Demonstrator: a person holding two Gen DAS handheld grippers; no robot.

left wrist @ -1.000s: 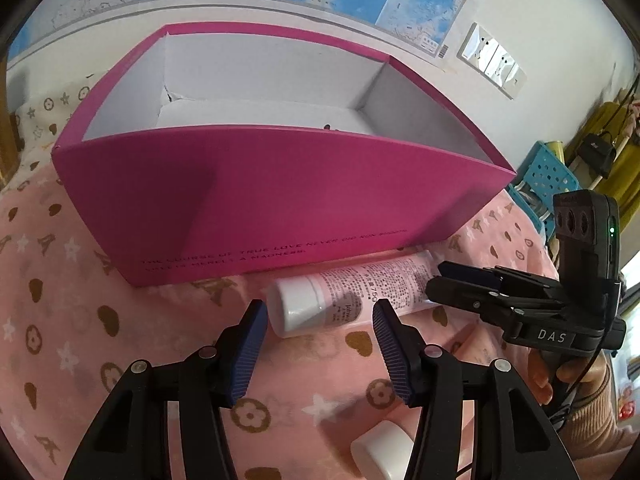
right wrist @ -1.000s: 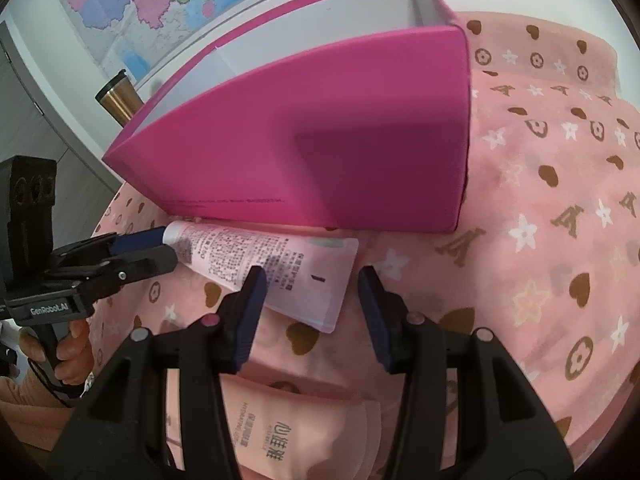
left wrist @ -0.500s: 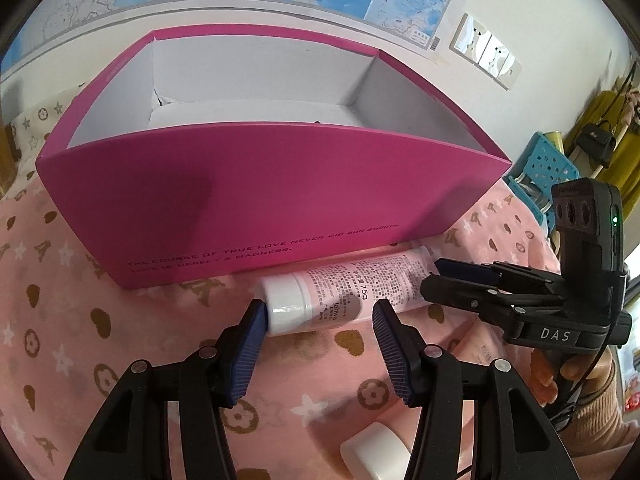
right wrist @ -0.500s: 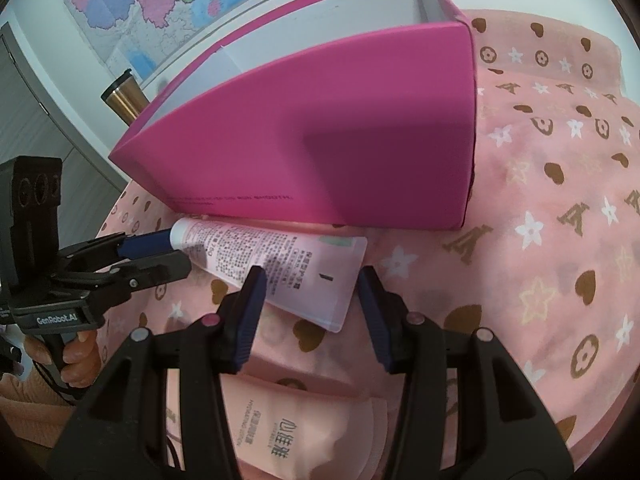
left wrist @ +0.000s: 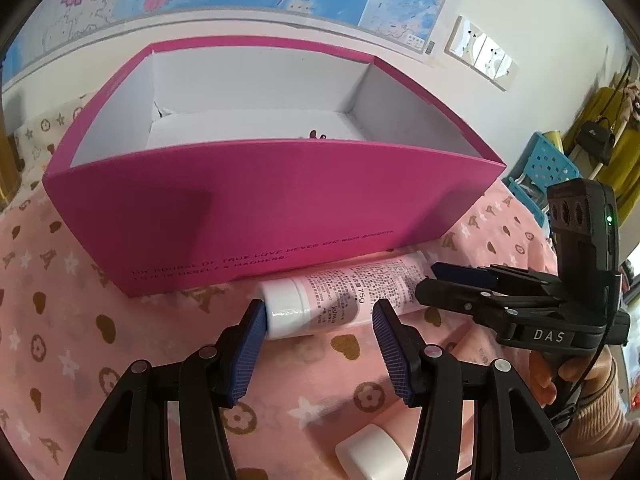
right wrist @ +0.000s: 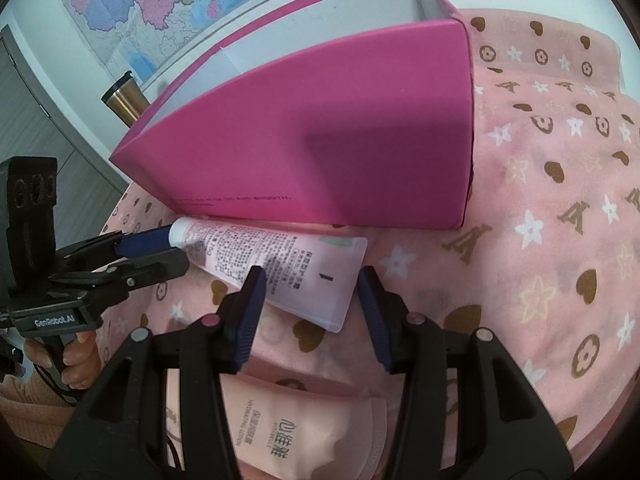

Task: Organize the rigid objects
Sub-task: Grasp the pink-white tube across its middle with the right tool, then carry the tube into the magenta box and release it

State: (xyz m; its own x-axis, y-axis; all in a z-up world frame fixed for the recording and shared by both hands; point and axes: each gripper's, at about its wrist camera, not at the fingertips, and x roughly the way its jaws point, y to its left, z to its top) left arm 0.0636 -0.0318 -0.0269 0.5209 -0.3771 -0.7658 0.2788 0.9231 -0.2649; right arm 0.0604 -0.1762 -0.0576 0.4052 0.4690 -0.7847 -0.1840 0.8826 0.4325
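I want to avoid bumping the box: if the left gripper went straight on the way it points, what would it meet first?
Most likely the pink tube: its white cap end lies just ahead of the left gripper, between the open jaws. The pink box stands behind the tube, so it would come second. Depth is uncertain through the fisheye.

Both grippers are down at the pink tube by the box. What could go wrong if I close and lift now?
1. The left gripper straddles the tube at its white cap; the round cap may slip out.
2. The right gripper is at the flat crimped end, which may buckle.
3. The tube lies against the pink box; lifting could nudge it.
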